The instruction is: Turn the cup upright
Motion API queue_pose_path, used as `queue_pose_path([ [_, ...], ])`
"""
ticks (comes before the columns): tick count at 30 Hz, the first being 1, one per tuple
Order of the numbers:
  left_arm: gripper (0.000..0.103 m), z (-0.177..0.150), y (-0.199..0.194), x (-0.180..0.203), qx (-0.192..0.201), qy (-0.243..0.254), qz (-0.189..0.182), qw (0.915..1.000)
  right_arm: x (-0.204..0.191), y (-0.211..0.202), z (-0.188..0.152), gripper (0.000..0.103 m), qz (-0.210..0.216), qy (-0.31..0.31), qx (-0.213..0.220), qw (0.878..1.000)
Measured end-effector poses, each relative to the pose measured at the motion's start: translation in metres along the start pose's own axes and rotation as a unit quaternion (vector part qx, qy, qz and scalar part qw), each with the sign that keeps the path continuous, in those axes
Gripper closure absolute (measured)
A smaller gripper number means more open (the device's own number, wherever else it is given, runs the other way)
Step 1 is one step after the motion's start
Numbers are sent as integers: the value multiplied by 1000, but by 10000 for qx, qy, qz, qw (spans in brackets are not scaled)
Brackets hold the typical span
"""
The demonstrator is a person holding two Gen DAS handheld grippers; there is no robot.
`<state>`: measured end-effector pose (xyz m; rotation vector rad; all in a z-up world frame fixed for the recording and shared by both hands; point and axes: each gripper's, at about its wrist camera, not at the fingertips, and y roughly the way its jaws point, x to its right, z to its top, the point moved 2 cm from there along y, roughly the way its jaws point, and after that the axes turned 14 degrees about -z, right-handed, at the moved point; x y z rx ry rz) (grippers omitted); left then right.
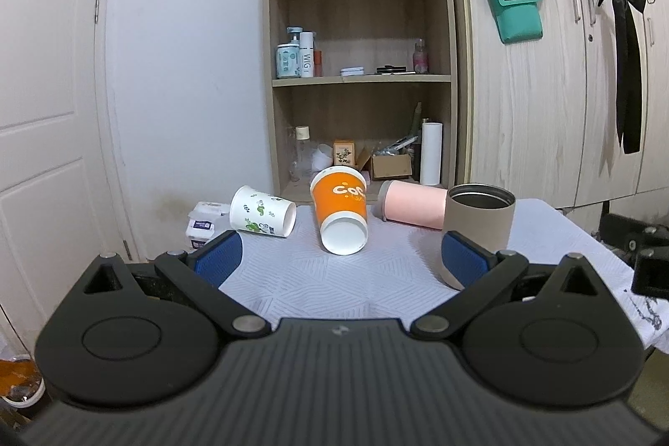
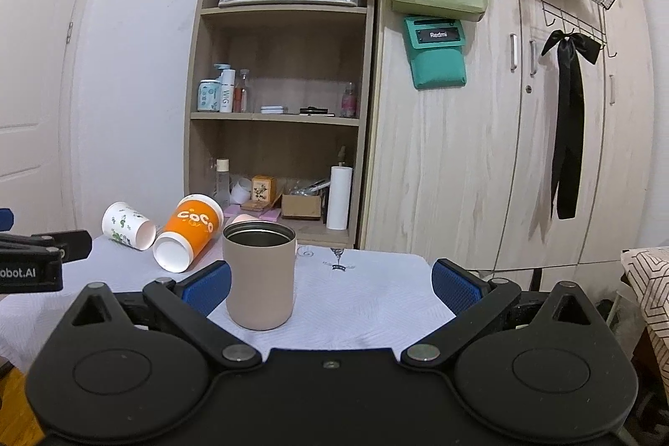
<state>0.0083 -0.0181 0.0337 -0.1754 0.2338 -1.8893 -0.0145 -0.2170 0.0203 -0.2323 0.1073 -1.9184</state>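
Both my claws hang wide open, gripping nothing: left claw (image 1: 340, 262), right claw (image 2: 330, 285). Taupe tumbler (image 2: 260, 275) stands upright on the surface (image 2: 368, 287), just by right claw's left finger. Left of the tumbler: orange Coco cup (image 1: 340, 214) and floral cup (image 1: 261, 212) on their sides. Behind the tumbler, pink cup (image 1: 412, 207) also on its side.

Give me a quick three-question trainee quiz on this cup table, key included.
1. True or false: the tan cup stands upright.
2. How does the orange cup lie? A) on its side B) upright C) upside down
3. Fill in: the left gripper and right gripper are both ____.

Key: 1 true. 2 A; the white floral cup and pink cup lie likewise. 3 open, holding nothing.
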Motion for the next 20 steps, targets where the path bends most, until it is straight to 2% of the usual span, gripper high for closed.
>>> queue_pose_path([
  [11, 0, -2, -1, 1, 2, -56, -102, 9999, -1, 0, 0, 0, -16, -29, 20, 10000],
  [20, 0, -2, -2, 1, -7, 11, 10, 10000, -1, 0, -1, 0, -31, -51, 18, 10000],
])
